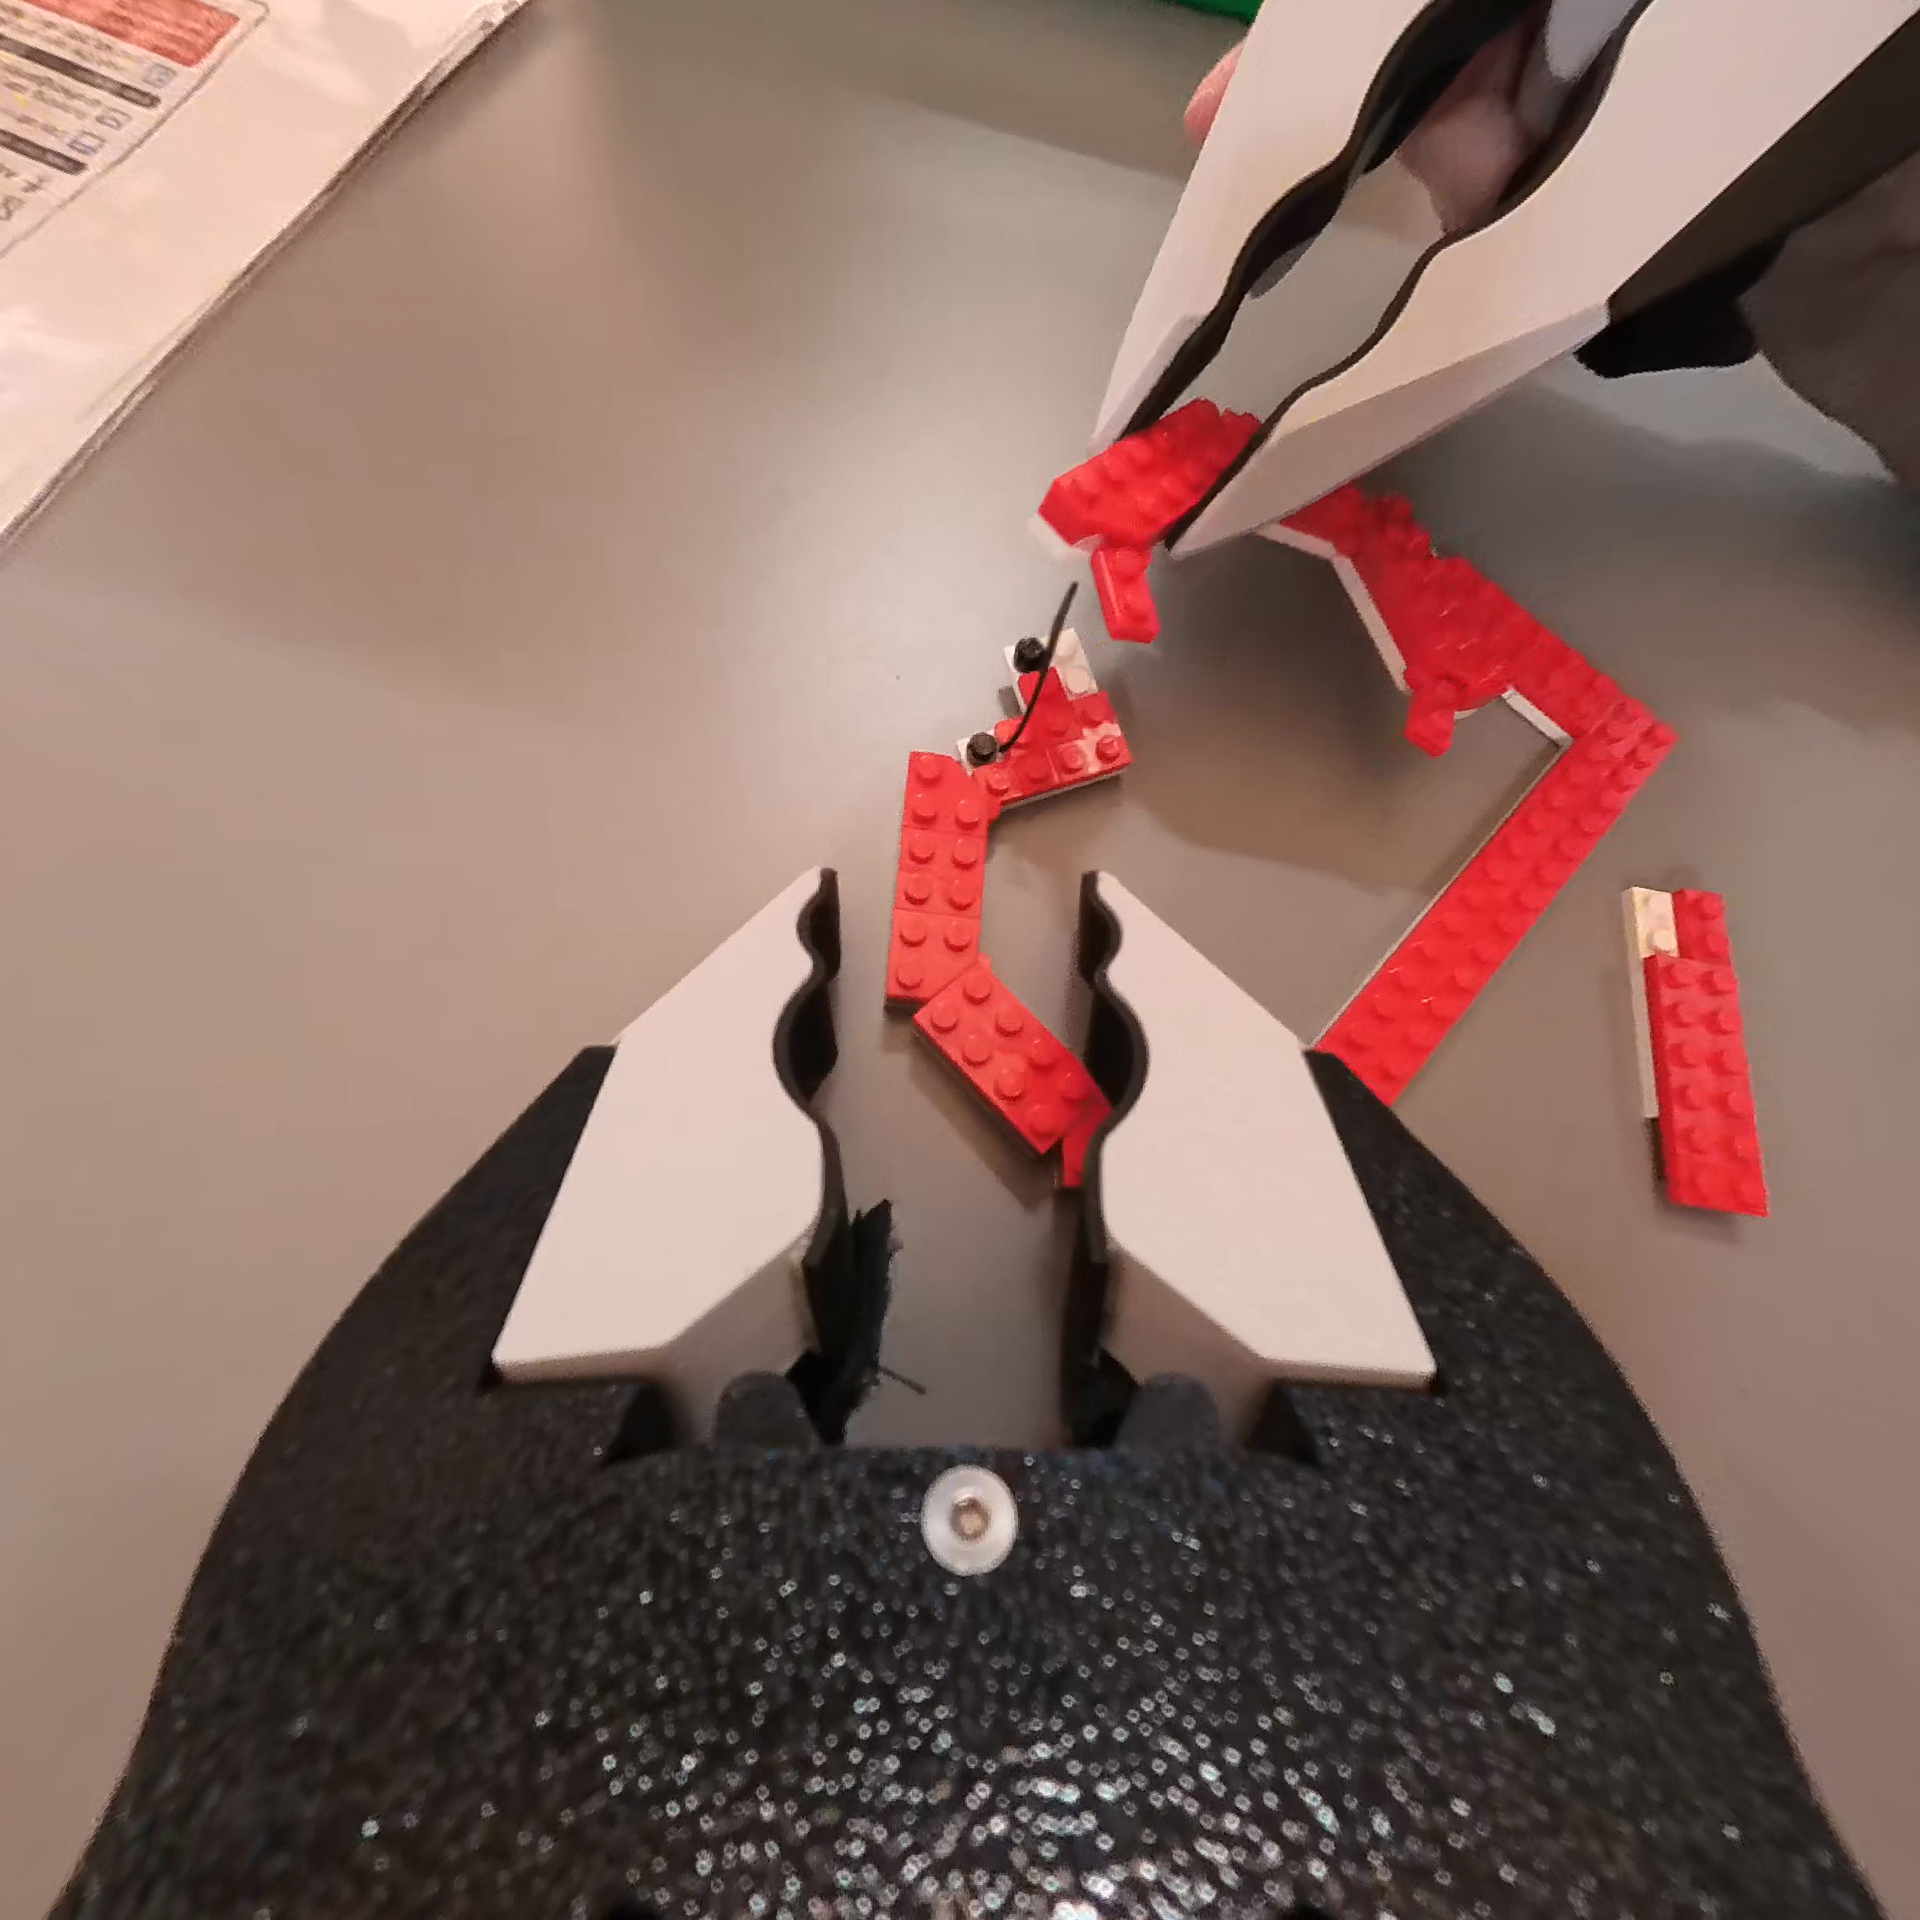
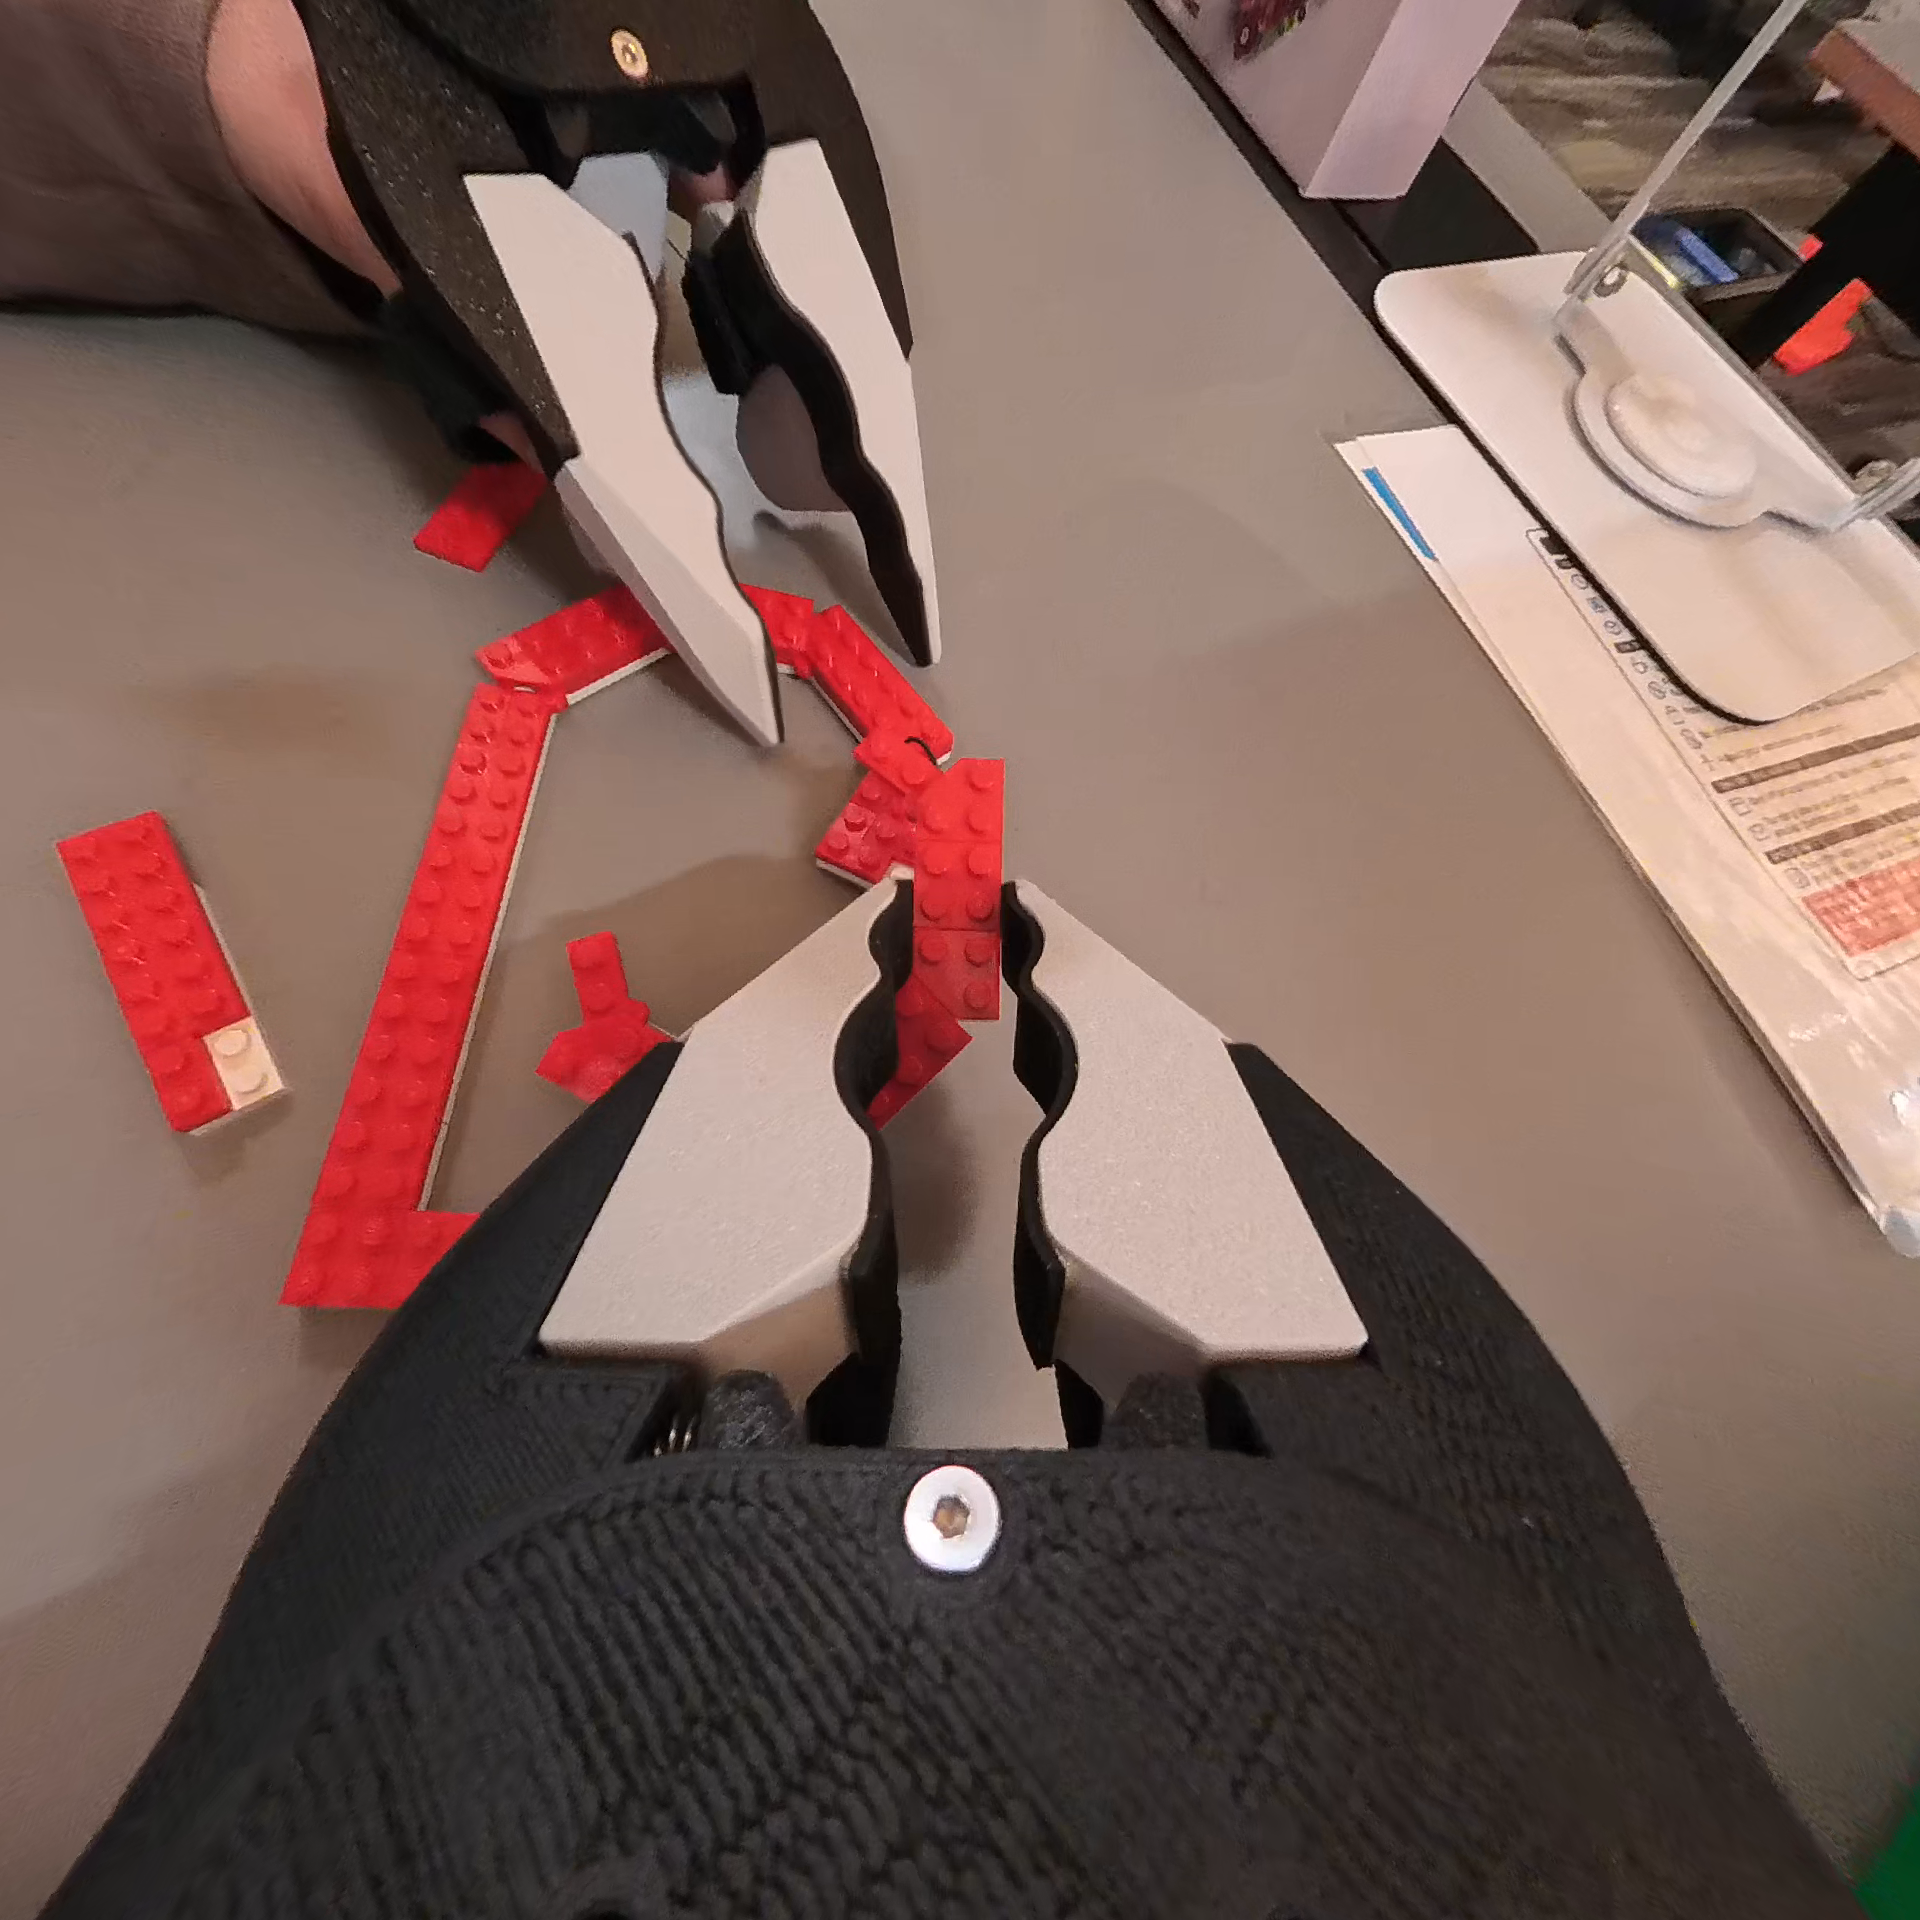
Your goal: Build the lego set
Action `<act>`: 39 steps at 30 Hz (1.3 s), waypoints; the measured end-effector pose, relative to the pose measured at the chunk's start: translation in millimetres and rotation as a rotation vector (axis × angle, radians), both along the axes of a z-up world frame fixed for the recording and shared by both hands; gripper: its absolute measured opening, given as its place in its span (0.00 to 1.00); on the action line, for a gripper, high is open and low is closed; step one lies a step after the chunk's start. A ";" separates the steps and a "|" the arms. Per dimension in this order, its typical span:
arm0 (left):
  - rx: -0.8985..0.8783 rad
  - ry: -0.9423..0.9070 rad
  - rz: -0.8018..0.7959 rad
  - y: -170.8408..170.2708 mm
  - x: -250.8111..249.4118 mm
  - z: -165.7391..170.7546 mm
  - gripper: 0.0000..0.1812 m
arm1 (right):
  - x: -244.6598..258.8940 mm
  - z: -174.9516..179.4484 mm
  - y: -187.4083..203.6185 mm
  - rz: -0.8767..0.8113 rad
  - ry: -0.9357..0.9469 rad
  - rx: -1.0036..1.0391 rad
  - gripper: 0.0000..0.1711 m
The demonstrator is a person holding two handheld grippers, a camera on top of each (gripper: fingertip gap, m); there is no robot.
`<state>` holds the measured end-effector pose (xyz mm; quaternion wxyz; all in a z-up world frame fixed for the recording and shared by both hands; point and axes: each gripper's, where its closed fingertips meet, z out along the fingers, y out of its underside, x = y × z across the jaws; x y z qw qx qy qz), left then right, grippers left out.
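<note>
A curved chain of red plates [image 1: 940, 914] lies on the grey table, its far end carrying white tiles and two small black pieces [image 1: 1039, 707]. My left gripper [image 1: 961, 883] is open with its fingers on either side of this chain; it also shows in the right wrist view [image 2: 847, 694]. My right gripper [image 2: 956, 894] is shut on a short red plate piece [image 2: 961, 831], held tilted just beyond the chain's far end [image 2: 878, 826]. In the left wrist view the right gripper [image 1: 1143, 488] holds that piece [image 1: 1132, 473], and a small red part [image 1: 1127, 597] hangs below it.
A long angled red plate assembly [image 1: 1507, 904] lies to the right. A separate red plate with a white tile [image 1: 1704, 1049] lies beyond it. Printed sheets in plastic [image 2: 1714, 779] and a white stand base [image 2: 1621, 468] sit by the table edge. A small red plate [image 2: 478, 514] lies near a person's hand. The left gripper's tips are roughly 7 cm from the right gripper's.
</note>
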<state>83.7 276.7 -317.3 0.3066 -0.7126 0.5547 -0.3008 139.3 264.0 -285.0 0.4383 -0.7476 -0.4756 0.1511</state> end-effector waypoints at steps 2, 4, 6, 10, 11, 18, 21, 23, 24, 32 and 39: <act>0.004 -0.007 -0.006 0.1 1.8 2.3 0.24 | 1.7 0.3 -0.6 -0.004 -0.001 -0.006 0.09; 0.007 -0.029 -0.010 1.0 4.5 7.0 0.25 | 2.8 3.2 -1.0 -0.009 0.013 -0.009 0.08; -0.036 -0.099 0.003 2.6 9.5 17.1 0.25 | 4.4 7.6 -0.3 -0.021 0.037 -0.008 0.08; -0.296 -0.306 0.079 16.9 13.0 43.9 0.27 | 7.6 12.7 0.7 -0.037 0.076 -0.012 0.08; -0.322 -0.299 0.082 19.2 11.0 42.9 0.28 | 8.4 12.8 1.3 -0.042 0.077 -0.012 0.08; -0.159 -0.016 -0.026 6.4 4.4 7.9 0.26 | 15.5 9.0 7.1 -0.112 0.008 -0.018 0.09; -0.077 0.047 -0.049 4.2 6.1 -0.4 0.25 | 19.2 5.6 5.9 -0.141 -0.036 -0.048 0.09; -0.057 0.064 -0.060 2.5 7.0 -1.4 0.24 | 23.8 0.4 5.5 -0.175 -0.089 -0.075 0.08; -0.044 0.069 -0.065 2.4 6.9 -1.5 0.24 | 25.6 -2.4 5.1 -0.191 -0.116 -0.090 0.08; -0.017 0.092 -0.117 -3.1 1.9 -1.1 0.23 | 33.4 -25.8 9.0 -0.280 -0.209 -0.178 0.09; 0.020 0.104 -0.117 -4.9 8.4 -3.8 0.19 | 29.5 -35.1 10.1 -0.277 -0.199 -0.207 0.09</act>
